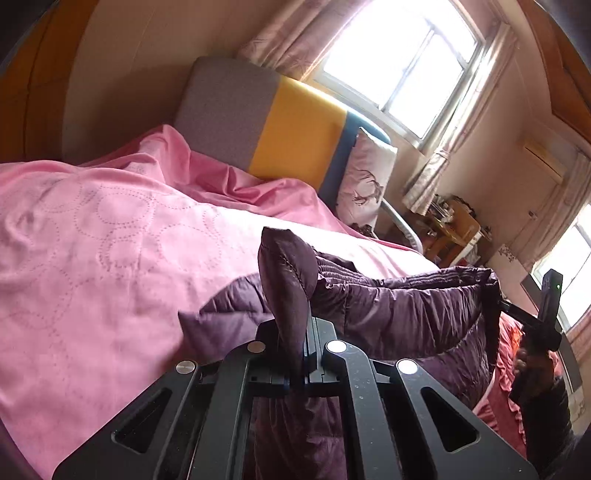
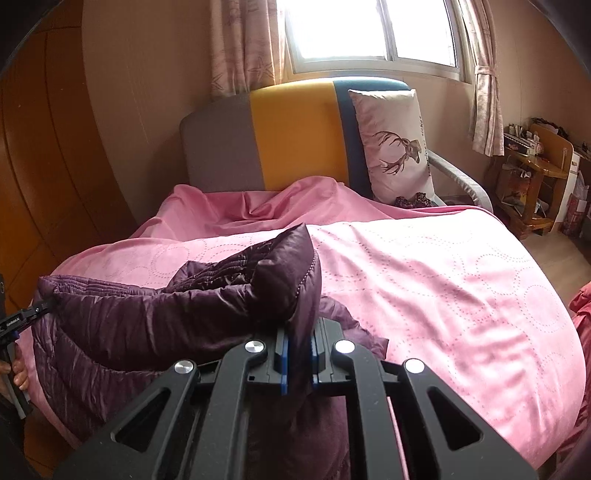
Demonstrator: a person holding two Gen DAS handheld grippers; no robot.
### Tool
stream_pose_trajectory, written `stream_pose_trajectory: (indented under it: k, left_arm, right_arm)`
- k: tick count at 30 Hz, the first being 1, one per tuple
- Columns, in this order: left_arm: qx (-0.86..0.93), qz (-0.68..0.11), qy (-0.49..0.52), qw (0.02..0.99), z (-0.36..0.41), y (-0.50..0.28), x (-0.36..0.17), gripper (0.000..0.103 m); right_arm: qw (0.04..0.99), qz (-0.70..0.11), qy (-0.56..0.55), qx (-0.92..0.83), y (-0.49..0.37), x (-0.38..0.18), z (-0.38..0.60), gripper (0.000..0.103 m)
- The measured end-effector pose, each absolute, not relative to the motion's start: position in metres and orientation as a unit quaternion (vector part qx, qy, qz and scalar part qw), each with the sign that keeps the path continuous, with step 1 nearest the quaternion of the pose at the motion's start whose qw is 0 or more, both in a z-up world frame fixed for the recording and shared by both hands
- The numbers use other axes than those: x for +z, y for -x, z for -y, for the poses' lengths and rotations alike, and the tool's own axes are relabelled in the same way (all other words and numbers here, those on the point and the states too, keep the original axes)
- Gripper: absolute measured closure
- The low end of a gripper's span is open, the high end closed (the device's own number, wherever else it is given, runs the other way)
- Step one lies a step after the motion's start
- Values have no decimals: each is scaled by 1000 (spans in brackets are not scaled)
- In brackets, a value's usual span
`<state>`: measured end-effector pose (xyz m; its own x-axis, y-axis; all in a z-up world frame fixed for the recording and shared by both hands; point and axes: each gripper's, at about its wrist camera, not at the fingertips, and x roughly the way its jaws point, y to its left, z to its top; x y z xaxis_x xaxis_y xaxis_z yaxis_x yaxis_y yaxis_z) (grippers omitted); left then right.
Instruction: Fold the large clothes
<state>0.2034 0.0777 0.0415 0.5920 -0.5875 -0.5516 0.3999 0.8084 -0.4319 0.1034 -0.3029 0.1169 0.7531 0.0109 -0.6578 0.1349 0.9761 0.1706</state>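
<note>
A dark purple quilted jacket (image 1: 406, 310) hangs stretched between my two grippers above a pink bedspread (image 1: 92, 240). My left gripper (image 1: 301, 343) is shut on one corner of the jacket, and a puffed fold sticks up past its fingers. In the right wrist view my right gripper (image 2: 297, 354) is shut on the other corner of the purple jacket (image 2: 147, 317), pinched between blue pads. Each view shows the other gripper at its edge: the right one (image 1: 495, 295) at far right, the left one (image 2: 37, 312) at far left, both holding the jacket's edge.
The bed has a grey, yellow and blue headboard (image 2: 288, 136) with a deer-print pillow (image 2: 395, 147) leaning on it. A bright window (image 2: 369, 29) with curtains is behind. A wooden side table (image 2: 532, 177) with clutter stands at the right, a wooden wardrobe (image 2: 44, 166) at the left.
</note>
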Motion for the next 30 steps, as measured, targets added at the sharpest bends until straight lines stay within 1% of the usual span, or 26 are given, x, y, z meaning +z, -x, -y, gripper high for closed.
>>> stream_pose_trajectory:
  k: [6,8,12,15,18,21,23,24,25,26,27,29,30]
  left_arm:
    - [-249,-381,129,881,-57,-269,22,101]
    - [-237,-400,120,877,-50,-287,9,101]
    - [-207,-449,95,864,-36,-313,-36,101]
    - [-199,-474,93,853,-32,-318,-67,101]
    - [-198,-476,84,853,-28,-315,-81,100]
    - [-193,-480,91,851,-28,-314,-81,98]
    - [-183,-487,86,850,-28,-313,-76,96]
    - [-173,-486,79,853,-28,-312,-70,88]
    - [-153,-481,67,860,-29,-307,-60,82]
    - [-141,-476,65,866,-30,-307,-53,64]
    - [-136,-462,71,873,-34,-300,-43,48]
    - [-144,-421,88,891,-40,-283,-16,42]
    - [-151,-408,91,896,-40,-275,-6,42]
  right_arm:
    - [926,-361,-93,-64,-168,92,309,96]
    - [918,-380,-82,-75,-187,74,308,96]
    - [896,-426,-84,-94,-214,25,315,95]
    - [879,-455,-103,-99,-222,-10,323,90]
    - [875,-461,-116,-96,-224,-32,329,88]
    - [871,-466,-124,-96,-227,-42,333,87]
    - [869,-468,-131,-90,-229,-40,336,83]
    - [869,-469,-133,-89,-227,-37,337,81]
    - [868,-469,-133,-93,-226,-33,339,63]
    - [869,-465,-131,-104,-222,-26,341,43]
    - [875,-454,-134,-106,-215,-17,343,40]
    - [889,-428,-126,-105,-200,5,337,41]
    - [896,-416,-117,-102,-193,15,332,41]
